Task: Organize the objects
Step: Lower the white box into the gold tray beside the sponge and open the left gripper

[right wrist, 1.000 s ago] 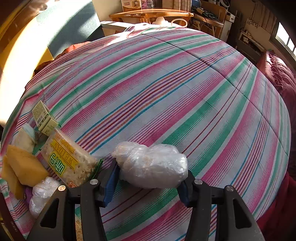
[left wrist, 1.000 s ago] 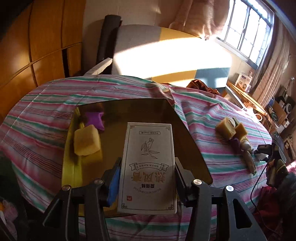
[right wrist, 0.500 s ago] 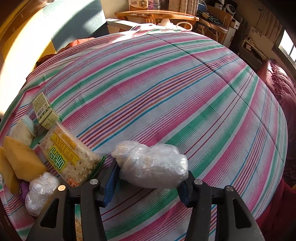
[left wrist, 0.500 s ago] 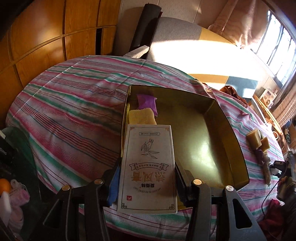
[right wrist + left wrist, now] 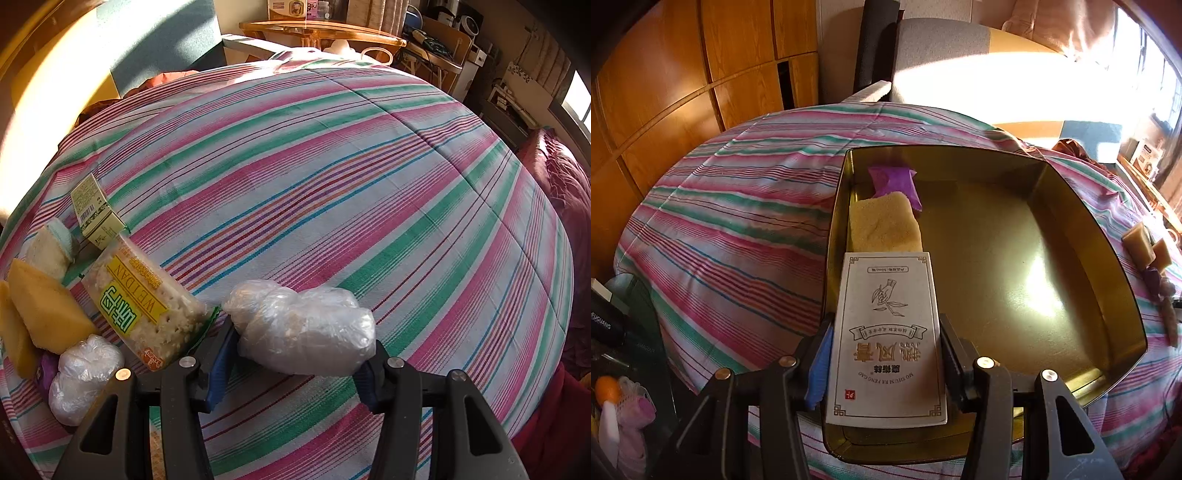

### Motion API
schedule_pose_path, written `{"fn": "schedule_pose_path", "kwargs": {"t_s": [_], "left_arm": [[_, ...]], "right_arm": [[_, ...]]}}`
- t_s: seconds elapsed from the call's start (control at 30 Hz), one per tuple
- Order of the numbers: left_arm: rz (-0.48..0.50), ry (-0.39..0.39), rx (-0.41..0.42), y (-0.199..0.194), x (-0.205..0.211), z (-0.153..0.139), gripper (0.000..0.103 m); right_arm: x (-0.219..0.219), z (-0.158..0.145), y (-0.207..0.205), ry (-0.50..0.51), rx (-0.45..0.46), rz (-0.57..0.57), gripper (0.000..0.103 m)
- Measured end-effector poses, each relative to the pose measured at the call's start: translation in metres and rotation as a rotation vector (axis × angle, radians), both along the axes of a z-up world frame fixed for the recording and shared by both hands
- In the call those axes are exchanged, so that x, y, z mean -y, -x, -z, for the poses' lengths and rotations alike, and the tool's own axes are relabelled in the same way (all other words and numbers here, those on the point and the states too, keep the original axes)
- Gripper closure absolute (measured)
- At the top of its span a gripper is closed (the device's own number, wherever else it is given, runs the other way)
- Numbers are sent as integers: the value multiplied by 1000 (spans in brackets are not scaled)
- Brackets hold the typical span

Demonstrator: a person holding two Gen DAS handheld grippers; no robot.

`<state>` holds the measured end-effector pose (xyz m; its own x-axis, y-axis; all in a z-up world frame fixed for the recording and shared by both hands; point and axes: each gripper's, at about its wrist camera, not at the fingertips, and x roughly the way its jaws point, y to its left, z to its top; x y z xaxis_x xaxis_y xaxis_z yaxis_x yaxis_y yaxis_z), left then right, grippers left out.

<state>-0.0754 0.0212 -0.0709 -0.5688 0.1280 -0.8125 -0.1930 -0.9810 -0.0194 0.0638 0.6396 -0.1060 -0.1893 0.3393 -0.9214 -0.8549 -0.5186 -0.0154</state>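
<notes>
My left gripper (image 5: pixel 884 363) is shut on a flat white box (image 5: pixel 886 332) with printed gold characters. It holds the box over the near left corner of a gold metal tin (image 5: pixel 1067 206). Inside the tin lie a yellow sponge (image 5: pixel 882 225) and a purple packet (image 5: pixel 895 181) along the left wall. My right gripper (image 5: pixel 295 358) is shut on a clear plastic-wrapped bundle (image 5: pixel 303 325) just above the striped cloth (image 5: pixel 332 166). Left of it lie a cracker pack (image 5: pixel 144 295), yellow sponges (image 5: pixel 48 306), a second wrapped bundle (image 5: pixel 81 376) and a small green carton (image 5: pixel 94 210).
The striped cloth covers the whole table (image 5: pixel 738 221). Wooden panels (image 5: pixel 683 74) and a chair (image 5: pixel 942 59) stand beyond it. More sponge pieces (image 5: pixel 1145 247) lie right of the tin. A cluttered shelf (image 5: pixel 613 350) sits at the lower left, furniture (image 5: pixel 424 44) at the far side.
The left gripper has swung left and sunk with the white box, so the tin now fills the view and looks closer. The right gripper and its bundle have barely moved.
</notes>
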Motion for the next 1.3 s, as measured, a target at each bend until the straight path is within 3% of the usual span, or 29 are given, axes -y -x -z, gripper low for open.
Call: {"fn": "schedule_pose_path", "kwargs": {"t_s": [0.37,0.67,0.77,1.1,1.3], "left_arm": [[-21,25,-42,-15,-4,-7,46],[-27,1,-45,-22,-3,-10,40],[-42,-2,-63,-24,-1,-13,32],[-74,-52,-84,-26,15,-24,31],[-111,-96,-91,-27,29,-29,31]], "right_arm": [[2,-1,2,-12,1,-9,52],[6,-8,3,-14,-36,-18,54],[11,-19,2,-43,-74,-34,54],[59,-77,8,-150,-238,-181,54],[113,-122,23,-183,-337,-345,54]]}}
